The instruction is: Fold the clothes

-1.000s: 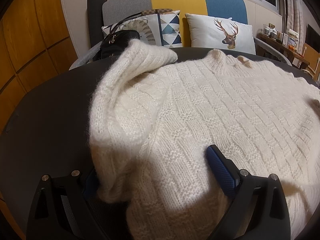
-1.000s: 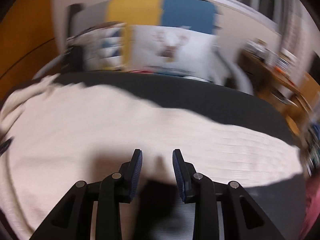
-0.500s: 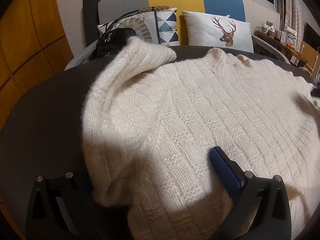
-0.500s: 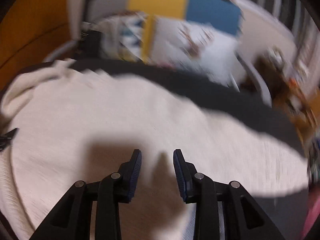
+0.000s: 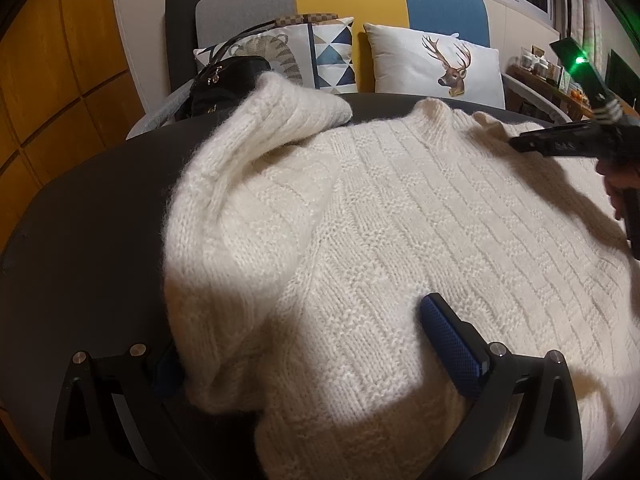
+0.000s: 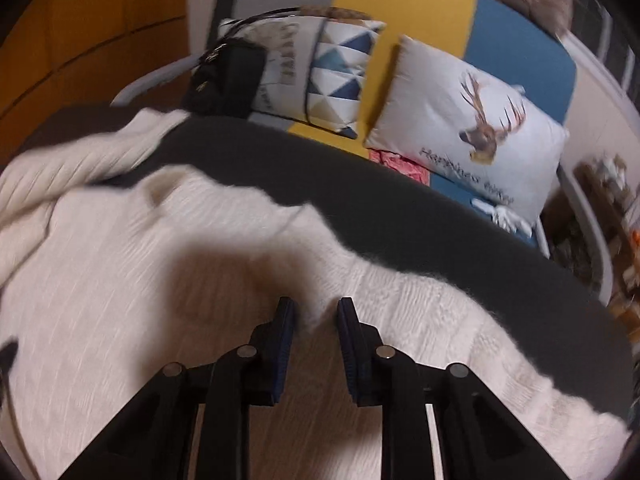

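1. While the cream sweater [image 5: 400, 208] lies spread over the dark round table [image 5: 80, 240], the left gripper [image 5: 300, 328] stands at its widest, its jaws having just been opening. The near left edge of the knit sits loosely between them, and nothing looks pinched.
2. The right gripper [image 6: 315, 306] hovers over the sweater's far right shoulder. Its jaws have just been closing to a narrow gap. Knit shows through that gap, but no fabric appears caught.
3. The sweater runs lengthwise away from the person, with its collar [image 5: 434, 110] at the far edge toward the sofa [image 5: 348, 0]. The left sleeve [image 5: 248, 168] is already turned in over the body.
4. The right sleeve [image 6: 520, 360] trails along the table edge to the right of the right gripper, which is clearly the nearer tool. By my reckoning the next fold depends on that sleeve coming inward across the chest.
5. The left gripper's left pad is buried behind a roll of knit. The hem is cut off below both views. The right wrist view is smeared, so contact there is hard to judge.
6. Behind the table a black handbag [image 5: 224, 84] and a deer cushion [image 5: 440, 68] rest on the sofa.
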`<control>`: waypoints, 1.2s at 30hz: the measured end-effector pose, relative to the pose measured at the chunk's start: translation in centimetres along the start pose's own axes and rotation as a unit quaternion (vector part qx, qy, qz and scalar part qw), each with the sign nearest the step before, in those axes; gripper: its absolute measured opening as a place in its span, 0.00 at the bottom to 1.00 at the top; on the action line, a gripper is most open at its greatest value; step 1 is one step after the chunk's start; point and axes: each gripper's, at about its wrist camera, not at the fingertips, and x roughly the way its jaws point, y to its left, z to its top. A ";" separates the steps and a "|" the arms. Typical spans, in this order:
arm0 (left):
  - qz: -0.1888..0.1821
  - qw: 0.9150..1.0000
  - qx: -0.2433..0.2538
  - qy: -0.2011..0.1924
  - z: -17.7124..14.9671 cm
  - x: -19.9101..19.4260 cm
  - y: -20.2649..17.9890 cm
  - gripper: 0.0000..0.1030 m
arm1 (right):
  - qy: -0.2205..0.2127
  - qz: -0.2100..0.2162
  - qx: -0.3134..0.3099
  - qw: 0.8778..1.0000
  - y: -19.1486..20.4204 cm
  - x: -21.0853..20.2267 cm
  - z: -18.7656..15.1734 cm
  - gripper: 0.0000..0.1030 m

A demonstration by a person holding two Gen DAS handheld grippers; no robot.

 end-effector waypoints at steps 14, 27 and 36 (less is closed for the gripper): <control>-0.003 1.000 0.006 -0.002 1.3 1.1 -0.5 1.00 | -0.059 0.066 0.036 0.995 0.1 -3.3 1.0 0.23; -0.003 1.000 0.005 -0.005 1.3 1.1 -0.6 1.00 | -0.010 0.126 -0.006 0.992 8.4 2.3 3.9 0.00; -0.006 1.000 0.002 -0.005 1.3 1.2 -0.5 0.99 | -0.030 0.105 -0.003 0.994 8.1 3.0 4.5 0.04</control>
